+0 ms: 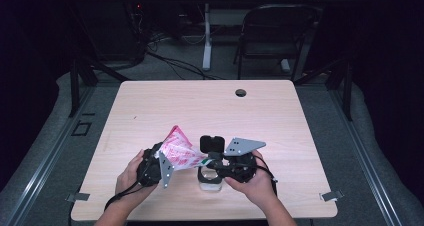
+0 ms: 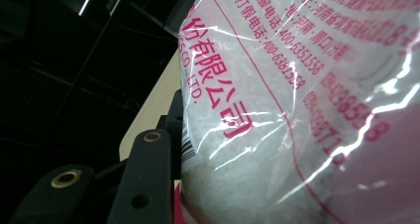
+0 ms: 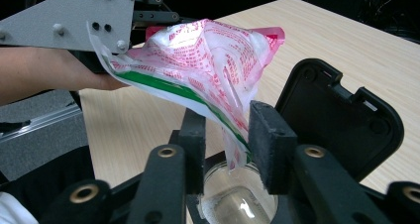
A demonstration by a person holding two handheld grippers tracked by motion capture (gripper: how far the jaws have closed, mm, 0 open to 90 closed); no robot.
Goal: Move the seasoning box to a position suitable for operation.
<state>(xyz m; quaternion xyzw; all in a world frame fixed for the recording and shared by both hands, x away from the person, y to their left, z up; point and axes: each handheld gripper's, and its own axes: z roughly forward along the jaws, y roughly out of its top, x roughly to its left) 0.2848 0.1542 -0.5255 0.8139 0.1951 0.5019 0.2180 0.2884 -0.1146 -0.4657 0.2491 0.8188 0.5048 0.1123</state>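
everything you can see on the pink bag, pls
The bag is a clear crinkly plastic pouch with pink-red Chinese print, phone numbers and a green stripe near its mouth, partly full of white grains. It is held off the table, tilted, mouth down over the open clear container with its black lid flipped up. The left gripper clamps its body; the right gripper straddles the mouth corner, jaws around it.

Both forearms come in from the near table edge, hands close together. The left hand (image 1: 131, 175) holds the left gripper (image 1: 159, 162) pointing toward the right, its black jaws clamped on a pink-printed clear plastic bag (image 1: 179, 152). The right hand (image 1: 256, 180) holds the right gripper (image 3: 229, 149) facing left, its black padded jaws pinching the bag's lower corner.
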